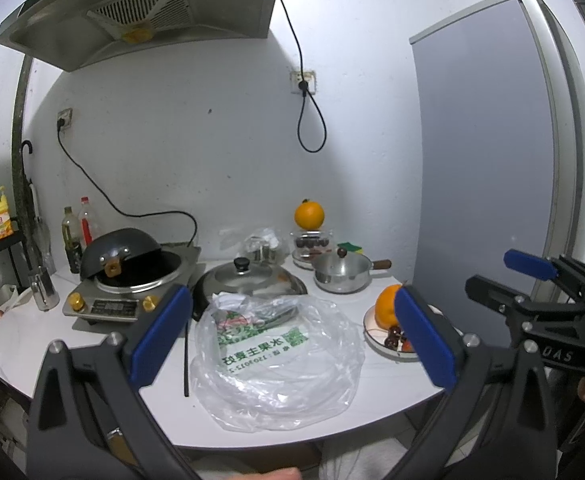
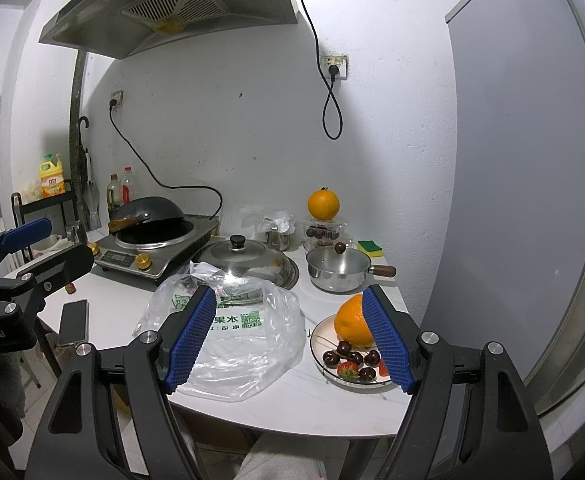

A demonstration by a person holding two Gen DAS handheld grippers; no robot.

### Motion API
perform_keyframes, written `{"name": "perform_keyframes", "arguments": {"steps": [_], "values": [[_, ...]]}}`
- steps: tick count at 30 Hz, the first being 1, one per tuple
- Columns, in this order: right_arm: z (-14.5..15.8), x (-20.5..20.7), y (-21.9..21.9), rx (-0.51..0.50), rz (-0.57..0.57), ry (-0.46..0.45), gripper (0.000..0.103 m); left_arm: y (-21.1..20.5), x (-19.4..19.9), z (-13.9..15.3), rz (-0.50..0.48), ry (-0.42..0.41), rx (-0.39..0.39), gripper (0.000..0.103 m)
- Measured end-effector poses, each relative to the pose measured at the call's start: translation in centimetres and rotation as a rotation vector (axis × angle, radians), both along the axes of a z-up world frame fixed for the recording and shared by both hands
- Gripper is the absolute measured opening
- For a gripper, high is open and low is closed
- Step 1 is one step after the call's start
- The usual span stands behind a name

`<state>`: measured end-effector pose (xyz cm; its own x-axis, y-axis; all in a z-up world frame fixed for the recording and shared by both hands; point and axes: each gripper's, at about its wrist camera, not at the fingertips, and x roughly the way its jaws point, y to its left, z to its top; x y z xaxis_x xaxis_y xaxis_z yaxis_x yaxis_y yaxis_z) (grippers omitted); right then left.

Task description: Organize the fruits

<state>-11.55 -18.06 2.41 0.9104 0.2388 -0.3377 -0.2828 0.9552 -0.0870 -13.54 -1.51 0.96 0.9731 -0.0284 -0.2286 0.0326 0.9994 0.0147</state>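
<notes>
Leftmost on the white bench (image 2: 252, 408) stands a silver induction cooker (image 2: 152, 258) with a dark wok (image 2: 148, 210) tipped into its well, and a black phone (image 2: 73, 320) lies near the front edge. Next to the cooker, a glass lid with a black knob (image 2: 248, 258) rests on a pan. In front of it lies a crumpled clear plastic bag with green print (image 2: 236, 332). Behind, a whole orange (image 2: 323, 205) sits on top of a clear container of dark fruit (image 2: 322, 232), and a small steel saucepan with a wooden handle (image 2: 338, 270) stands just before that. Further right, near the front edge, a white plate (image 2: 318, 346) holds a large orange (image 2: 352, 326), dark cherries (image 2: 342, 354) and a strawberry (image 2: 348, 370). The left claw (image 1: 292, 336) hangs above the bag, its blue pads spread wide with nothing between them. The right claw (image 2: 292, 336) is likewise held well open and empty, its right pad in front of the plate.
</notes>
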Motion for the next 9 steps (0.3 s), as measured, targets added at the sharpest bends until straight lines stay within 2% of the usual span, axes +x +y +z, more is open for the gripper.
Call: {"name": "perform_keyframes", "arguments": {"steps": [9], "values": [[-0.03, 0.01, -0.02, 0.000, 0.001, 0.000, 0.078, -0.45, 0.27, 0.03, -0.011, 0.003, 0.002, 0.102]]}}
